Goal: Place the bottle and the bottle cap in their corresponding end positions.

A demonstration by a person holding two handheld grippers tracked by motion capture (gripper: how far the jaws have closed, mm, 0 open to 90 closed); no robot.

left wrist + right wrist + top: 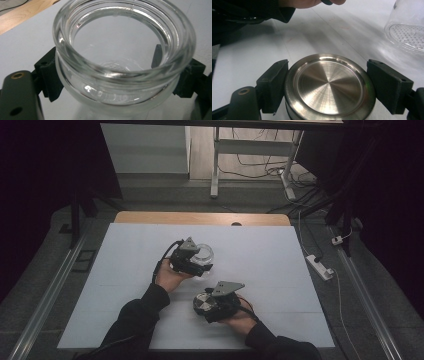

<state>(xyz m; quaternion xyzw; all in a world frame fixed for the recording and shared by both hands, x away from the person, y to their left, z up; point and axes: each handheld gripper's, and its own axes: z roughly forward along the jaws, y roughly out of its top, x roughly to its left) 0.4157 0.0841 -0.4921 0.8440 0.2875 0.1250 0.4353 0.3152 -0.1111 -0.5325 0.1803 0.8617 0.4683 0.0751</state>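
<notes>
A clear glass jar (205, 251) with no lid on it is held over the middle of the white table cover (120, 285). My left gripper (200, 262) is shut on it. In the left gripper view the jar's wide open mouth (120, 37) faces the camera, and the black pads (48, 75) press both sides of its neck. Nearer the person, my right gripper (206, 306) is shut on a round brushed-metal lid (201, 301). The right gripper view has the lid (329, 85) lying flat between the two pads (273, 83), with the jar's base (408, 32) at the upper right.
The white cover lies on a wooden table whose far edge (200, 218) shows. A power strip (320, 266) and cables lie on the floor at the right, and a white desk frame (216, 165) stands behind. A hand and dark sleeve (287, 10) cross the top of the right gripper view.
</notes>
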